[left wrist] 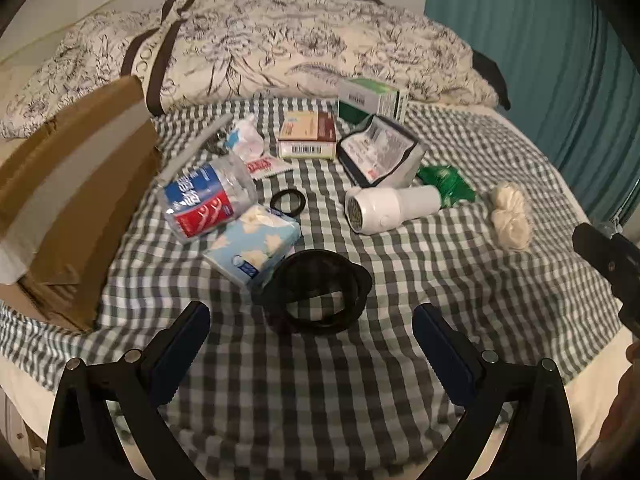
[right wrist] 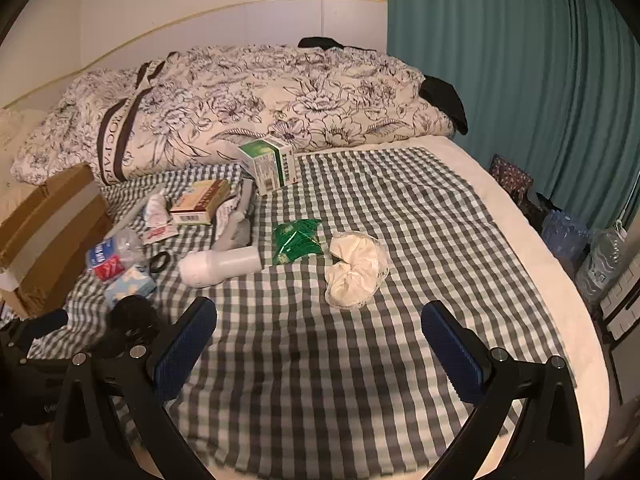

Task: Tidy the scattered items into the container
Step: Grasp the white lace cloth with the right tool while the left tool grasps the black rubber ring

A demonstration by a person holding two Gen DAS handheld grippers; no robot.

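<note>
Left wrist: left claw (left wrist: 311, 338) spread above black ring (left wrist: 316, 292); right claw (right wrist: 319, 334) spread, empty.

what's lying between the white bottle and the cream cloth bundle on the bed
A crumpled green packet lies between the white bottle and the cream cloth bundle, slightly behind their line. The right wrist view shows it best.

L gripper (left wrist: 311, 344) & R gripper (right wrist: 319, 340): jaws wide apart, nothing held.
</note>
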